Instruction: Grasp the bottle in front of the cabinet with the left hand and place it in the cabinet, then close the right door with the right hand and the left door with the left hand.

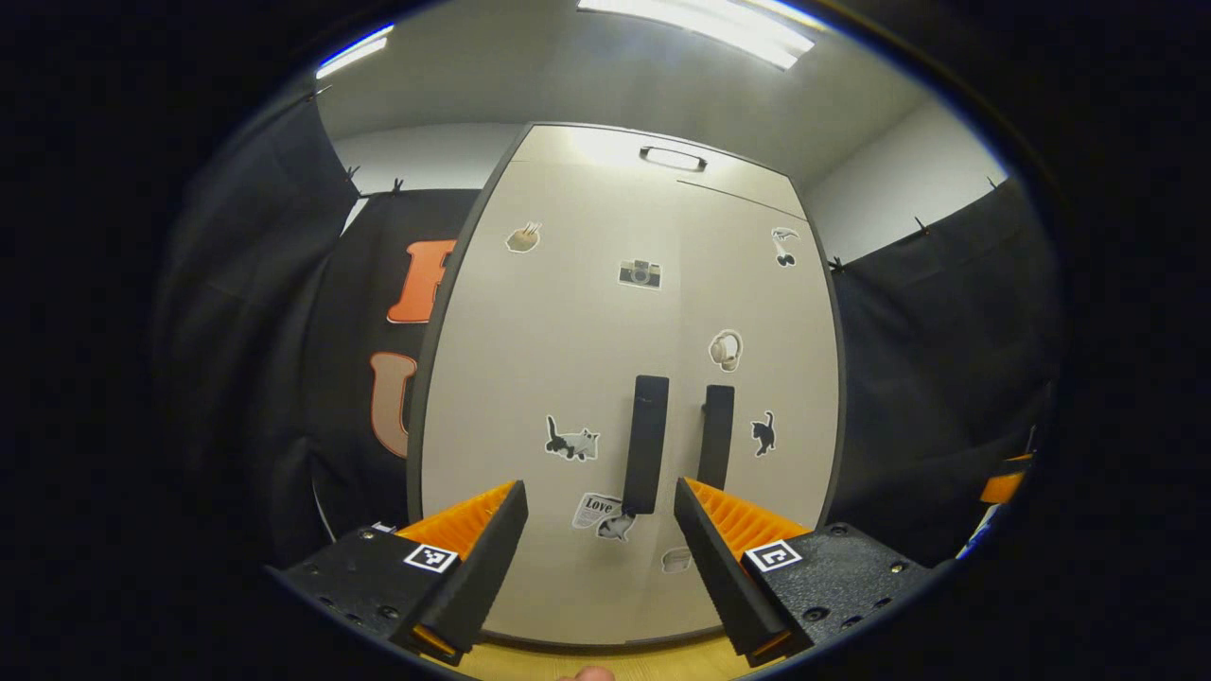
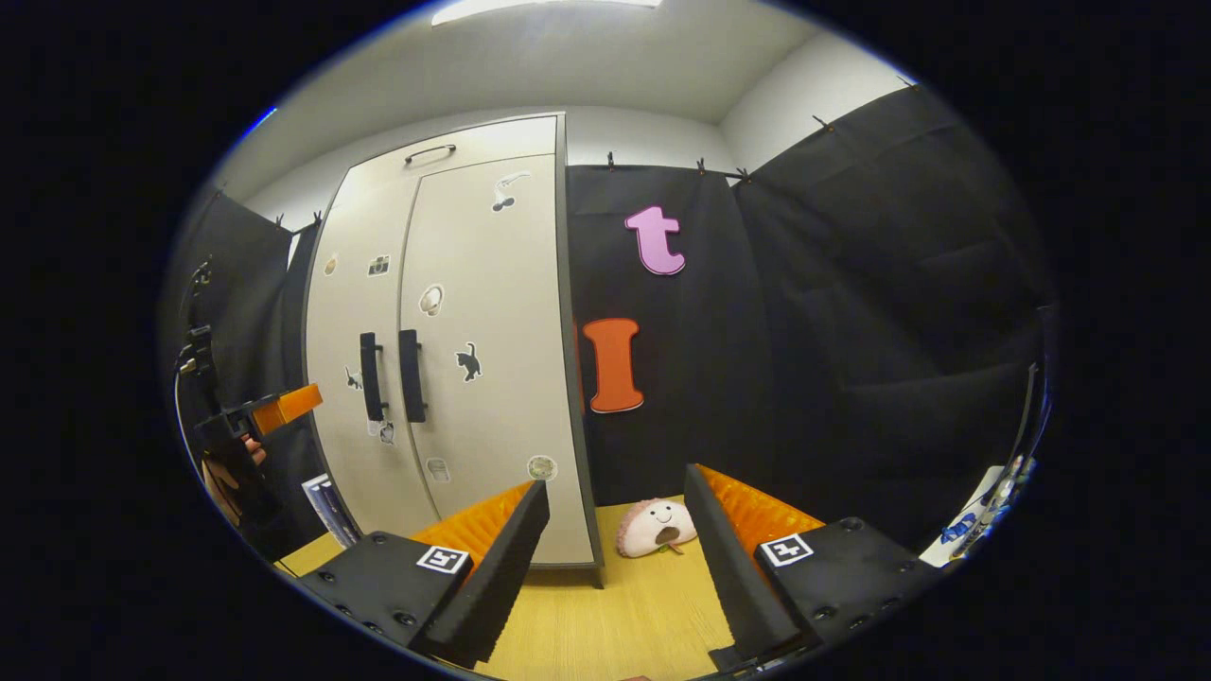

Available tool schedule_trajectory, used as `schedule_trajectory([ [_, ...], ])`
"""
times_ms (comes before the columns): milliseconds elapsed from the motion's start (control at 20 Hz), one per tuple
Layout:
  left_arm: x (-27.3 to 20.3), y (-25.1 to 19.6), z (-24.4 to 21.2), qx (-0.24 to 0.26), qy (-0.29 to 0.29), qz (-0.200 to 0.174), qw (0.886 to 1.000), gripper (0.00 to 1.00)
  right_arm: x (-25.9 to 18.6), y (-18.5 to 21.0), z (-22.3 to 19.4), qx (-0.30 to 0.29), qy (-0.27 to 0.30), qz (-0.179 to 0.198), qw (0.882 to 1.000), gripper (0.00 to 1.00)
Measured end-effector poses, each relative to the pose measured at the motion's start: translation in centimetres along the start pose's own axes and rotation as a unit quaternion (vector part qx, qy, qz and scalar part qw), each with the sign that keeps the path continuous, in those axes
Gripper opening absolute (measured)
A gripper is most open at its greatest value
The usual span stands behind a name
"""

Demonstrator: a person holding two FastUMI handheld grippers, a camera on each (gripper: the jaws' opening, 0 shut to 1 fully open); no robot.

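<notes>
On the light wood tabletop stands a tall pale cabinet, both doors shut flush, seam running between two dark vertical handles. Left door and right door carry small stickers: a camera, headphones, cats, a "Love" patch low by the left handle. A slim bar handle sits on the panel above the doors. Bottle cannot be seen; with the doors closed I cannot tell whether it is inside. Left hand-held gripper faces the doors straight on, fingers spread apart with nothing between them, aimed just beside the left handle, apart from it. Right hand-held gripper is spread wide and empty too, low over the tabletop off the cabinet's right corner. Between its fingers, farther back, a round plush toy with a face lies on the wood against the black cloth wall. Grey ceiling with strip lights; white room wall above the cloth. In the right gripper view the left gripper shows at far left, held by a hand.
</notes>
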State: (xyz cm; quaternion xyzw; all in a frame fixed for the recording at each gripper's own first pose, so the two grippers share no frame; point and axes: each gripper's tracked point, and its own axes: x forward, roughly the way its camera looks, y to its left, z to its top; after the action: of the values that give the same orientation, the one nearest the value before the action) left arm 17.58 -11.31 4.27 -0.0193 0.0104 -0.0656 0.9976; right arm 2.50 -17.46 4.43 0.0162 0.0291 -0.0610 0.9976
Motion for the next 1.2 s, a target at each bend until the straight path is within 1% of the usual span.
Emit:
schedule_trajectory([
  [250, -4.8, -0.2, -0.5, 0.011, 0.013, 0.016, 1.000, 0.95, -0.6, 1.1, -0.4, -0.003, 0.000, 0.019, 1.000, 0.95],
  [450, -7.1, -0.2, -0.5, 0.002, 0.006, 0.029, 1.000, 0.95, -0.5, 1.9, -0.7, 0.002, -0.003, 0.036, 0.999, 0.96],
  [600, -8.4, 0.1, -0.8, -0.002, 0.008, 0.039, 0.999, 0.96, -0.5, 2.3, -0.9, 0.000, -0.002, 0.045, 0.999, 0.96],
  [950, -10.6, 1.7, -0.9, 0.014, 0.013, 0.066, 0.998, 0.96, -0.2, 3.3, -1.9, 0.003, 0.007, 0.062, 0.998, 0.96],
  [1200, -11.1, 2.0, -0.5, 0.010, 0.011, 0.071, 0.997, 0.95, -0.4, 3.9, -1.7, 0.002, 0.006, 0.070, 0.998, 0.96],
])
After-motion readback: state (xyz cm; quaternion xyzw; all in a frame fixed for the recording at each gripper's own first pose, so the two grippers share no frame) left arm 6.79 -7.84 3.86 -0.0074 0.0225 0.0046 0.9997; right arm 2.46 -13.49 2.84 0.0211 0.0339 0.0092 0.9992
